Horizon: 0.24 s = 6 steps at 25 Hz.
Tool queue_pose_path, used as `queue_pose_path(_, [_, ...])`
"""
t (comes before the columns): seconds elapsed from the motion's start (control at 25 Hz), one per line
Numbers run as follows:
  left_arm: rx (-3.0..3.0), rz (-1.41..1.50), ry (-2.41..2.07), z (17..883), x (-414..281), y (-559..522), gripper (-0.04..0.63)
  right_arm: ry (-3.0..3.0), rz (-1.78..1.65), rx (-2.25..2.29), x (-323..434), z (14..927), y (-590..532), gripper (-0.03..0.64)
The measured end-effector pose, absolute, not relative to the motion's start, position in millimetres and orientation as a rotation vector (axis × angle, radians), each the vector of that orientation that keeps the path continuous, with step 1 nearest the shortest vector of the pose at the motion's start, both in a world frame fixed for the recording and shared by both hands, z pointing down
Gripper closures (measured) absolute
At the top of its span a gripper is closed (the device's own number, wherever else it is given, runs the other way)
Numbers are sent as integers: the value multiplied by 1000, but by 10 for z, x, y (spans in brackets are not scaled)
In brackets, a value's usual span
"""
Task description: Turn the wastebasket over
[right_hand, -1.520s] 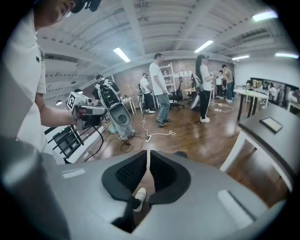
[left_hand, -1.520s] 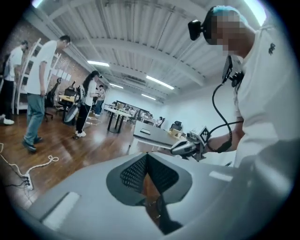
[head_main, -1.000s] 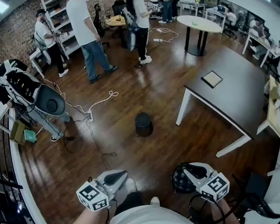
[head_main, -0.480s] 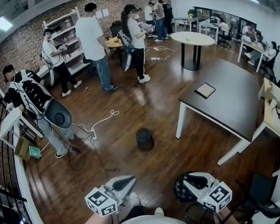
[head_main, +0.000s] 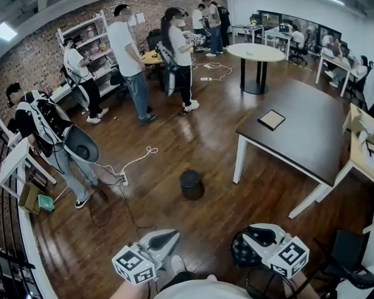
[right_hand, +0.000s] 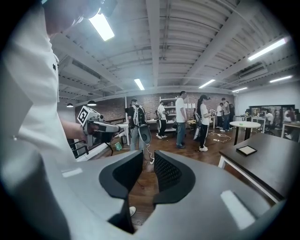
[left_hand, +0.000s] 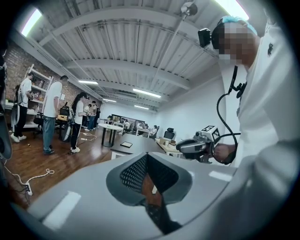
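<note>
Wastebasket place: I see the wastebasket [head_main: 192, 184] only in the head view, a little below the middle of the frame. It stands alone on the wooden floor [head_main: 173, 128], left of the dark table [head_main: 299, 133] and well apart from both grippers.
Wastebasket axis: its long axis stands upright, a dark round shape that shows me its top.
Hard to make out: it is too small and dark for me to tell whether the open mouth or the base faces up.
Cut off: my arms and torso run off the lower edge of the head view, and my shirt fills the right side of the left gripper view.
Left gripper: the left gripper [left_hand: 146, 173] is clenched, its pads meeting with nothing between them. It sits low and left of centre in the head view.
Right gripper: the right gripper [right_hand: 147, 174] is released, its jaws apart with only floor showing through the gap. It sits low and right of centre in the head view.
Writing: I make out black-and-white square markers on the left cube [head_main: 134, 267] and the right cube [head_main: 289, 256], and no words I can read.
On the table: a flat framed thing [head_main: 272, 119] lies there, its face too small to read.
</note>
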<state>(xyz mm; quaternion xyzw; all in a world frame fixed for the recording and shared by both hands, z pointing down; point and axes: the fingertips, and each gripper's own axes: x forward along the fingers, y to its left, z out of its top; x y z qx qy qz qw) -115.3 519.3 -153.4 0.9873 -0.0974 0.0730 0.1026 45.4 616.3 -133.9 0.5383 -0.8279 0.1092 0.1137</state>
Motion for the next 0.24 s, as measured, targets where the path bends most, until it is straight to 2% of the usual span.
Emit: queue_pose_path(0.24, [2951,203,-277,-1631,-1127,5234,594,-2419,296,1593,488,-1393,6214,538])
